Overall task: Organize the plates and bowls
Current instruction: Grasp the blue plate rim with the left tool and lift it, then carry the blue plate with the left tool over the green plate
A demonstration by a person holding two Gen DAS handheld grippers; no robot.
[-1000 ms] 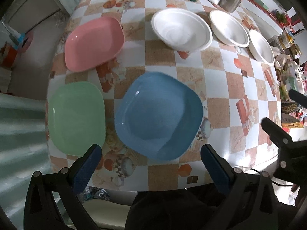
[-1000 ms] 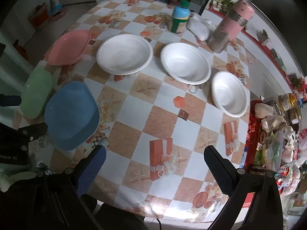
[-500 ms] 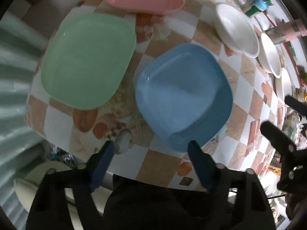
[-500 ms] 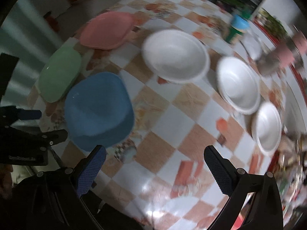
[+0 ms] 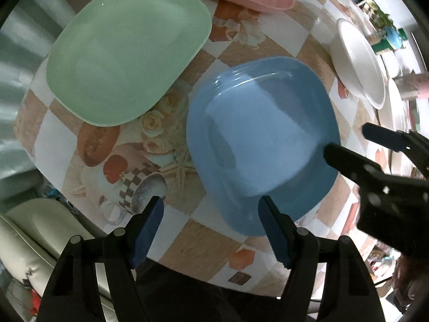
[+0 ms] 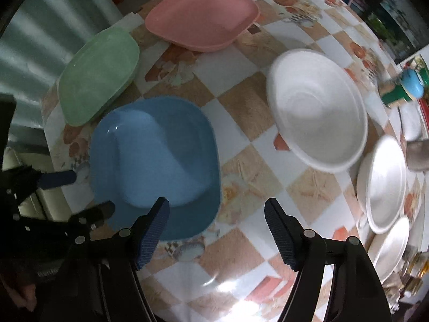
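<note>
The blue plate (image 5: 262,139) lies near the table's (image 6: 249,112) front edge, with the green plate (image 5: 126,51) beside it at the left edge and the pink plate (image 6: 201,18) farther back. Three white bowls (image 6: 319,107) line the right side. The left gripper (image 5: 211,228) hangs over the blue plate's near rim, jaws apart and holding nothing. The right gripper (image 6: 217,230) hovers just right of that plate, its jaws closing with only tablecloth between them.

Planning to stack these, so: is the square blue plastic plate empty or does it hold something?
Empty. The square blue plastic plate shows only its bare glossy inside in both wrist views, with nothing lying in it; it sits flat on the checked tablecloth.
</note>
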